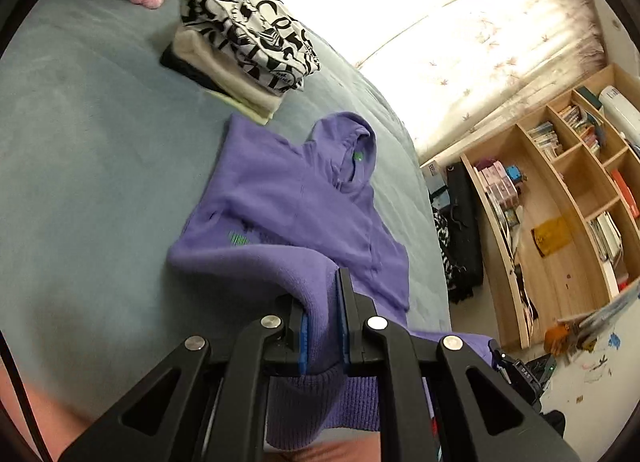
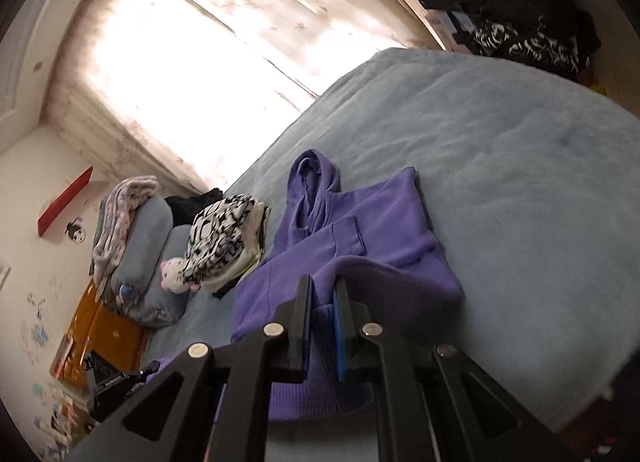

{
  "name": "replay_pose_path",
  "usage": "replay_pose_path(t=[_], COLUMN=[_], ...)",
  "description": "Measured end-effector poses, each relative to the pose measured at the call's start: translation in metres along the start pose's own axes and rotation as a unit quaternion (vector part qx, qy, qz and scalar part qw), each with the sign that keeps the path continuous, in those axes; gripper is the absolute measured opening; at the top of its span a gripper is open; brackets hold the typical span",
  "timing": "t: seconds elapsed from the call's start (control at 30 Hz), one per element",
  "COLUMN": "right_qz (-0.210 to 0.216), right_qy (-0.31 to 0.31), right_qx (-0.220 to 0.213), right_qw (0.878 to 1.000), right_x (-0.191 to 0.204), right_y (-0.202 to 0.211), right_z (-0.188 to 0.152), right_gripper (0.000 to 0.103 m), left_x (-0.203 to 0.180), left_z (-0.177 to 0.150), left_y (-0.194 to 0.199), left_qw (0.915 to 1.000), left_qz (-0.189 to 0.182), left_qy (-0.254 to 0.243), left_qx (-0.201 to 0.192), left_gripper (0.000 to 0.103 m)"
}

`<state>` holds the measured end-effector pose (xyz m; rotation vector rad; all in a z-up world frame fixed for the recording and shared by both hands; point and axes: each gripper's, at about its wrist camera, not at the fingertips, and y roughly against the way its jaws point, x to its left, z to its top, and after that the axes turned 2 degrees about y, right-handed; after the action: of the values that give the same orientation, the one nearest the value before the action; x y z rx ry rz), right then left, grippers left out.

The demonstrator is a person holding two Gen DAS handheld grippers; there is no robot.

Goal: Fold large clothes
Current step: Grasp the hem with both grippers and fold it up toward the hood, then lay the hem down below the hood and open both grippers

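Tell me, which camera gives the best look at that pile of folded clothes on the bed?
The left wrist view: the stack of folded clothes sits unobstructed there, showing the black-and-white printed top and its cream and dark layers. In the right wrist view it is smaller, blurrier, seen from the side.

Light: daylight through the curtain [image 1: 460, 33], blown out white.
Bed [image 1: 100, 141]: evenly lit, soft shadows.
Edges: fisheye bending, dark corners.
Blur: slight smear at rims.

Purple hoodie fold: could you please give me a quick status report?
Left gripper and right gripper shut on purple hoodie hem. Hem lifted off bed. Folded pile beyond, clear.
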<state>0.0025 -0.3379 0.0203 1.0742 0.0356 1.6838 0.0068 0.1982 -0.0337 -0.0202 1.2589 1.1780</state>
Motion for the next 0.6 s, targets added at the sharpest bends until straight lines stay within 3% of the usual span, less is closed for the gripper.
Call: replay_pose_path(t=[0.23, 0.3, 0.37, 0.43, 0.6], right_qz=[-0.026, -0.042, -0.054, -0.058, -0.066], right_qy=[-0.007, -0.003, -0.009, -0.006, 0.006], right_qx=[0.009, 0.021, 0.030, 0.022, 0.025], right_qw=[1.000, 0.999, 0.998, 0.998, 0.997], right_x=[-0.006, -0.009, -0.016, -0.022, -0.034], right_y=[-0.098, -0.128, -0.151, -0.167, -0.191], right_z=[0.062, 0.075, 0.083, 0.090, 0.093], right_gripper=[0.011, 0.014, 0.035, 0.048, 0.051], left_x=[-0.003, -0.002, 0.001, 0.006, 0.015], left_z=[0.074, 0.096, 0.115, 0.129, 0.147], left_y=[-0.083, -0.107, -0.124, -0.132, -0.162], left_qw=[0.9997, 0.9997, 0.9995, 0.9990, 0.9983], left_qz=[0.014, 0.018, 0.009, 0.005, 0.051], left_qy=[0.019, 0.018, 0.029, 0.038, 0.025], left_qx=[-0.008, -0.001, -0.005, -0.022, -0.015], left_gripper=[0.014, 0.026, 0.065, 0.081, 0.082])
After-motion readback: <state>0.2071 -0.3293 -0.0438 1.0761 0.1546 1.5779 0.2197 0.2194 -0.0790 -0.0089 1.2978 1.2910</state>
